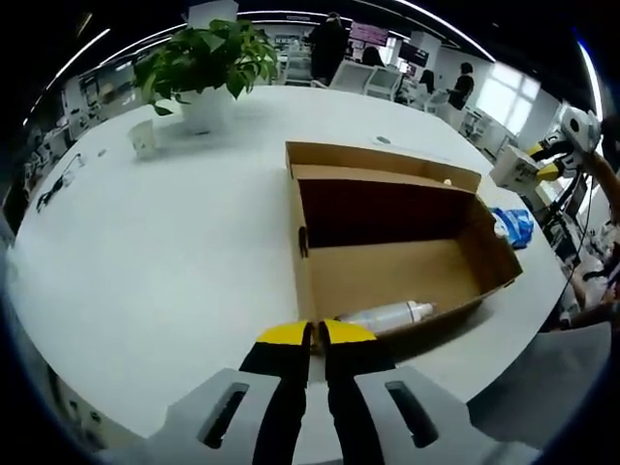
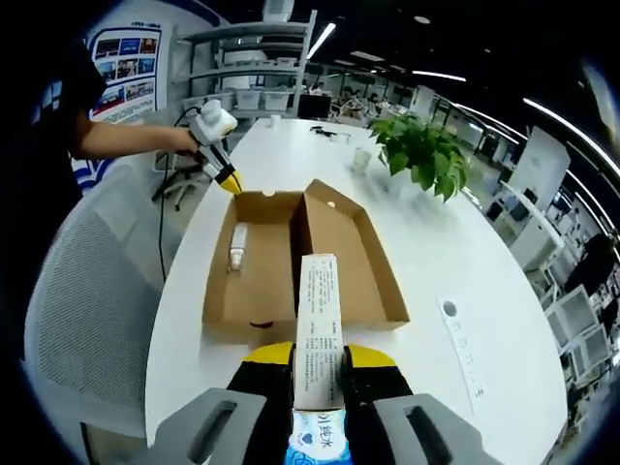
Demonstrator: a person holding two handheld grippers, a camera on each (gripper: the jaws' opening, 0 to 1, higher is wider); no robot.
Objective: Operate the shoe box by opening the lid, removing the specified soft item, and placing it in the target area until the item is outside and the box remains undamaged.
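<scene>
Two jaws of right gripper (image 2: 318, 360) clamp flat tissue pack (image 2: 318, 329)

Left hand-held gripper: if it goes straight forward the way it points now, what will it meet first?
Most likely the near wall of the open cardboard shoe box, just ahead of the shut left hand-held gripper. A white bottle lies right behind that wall. Depth is hard to judge here.

The pack (image 2: 318, 329) clamped between the right gripper's (image 2: 319, 360) fingers carries columns of small print, too fine to read; its blue-and-white near end shows a Chinese character that looks like 纯. A blue wall poster (image 2: 124, 73) bears headings and text too small to make out
</scene>
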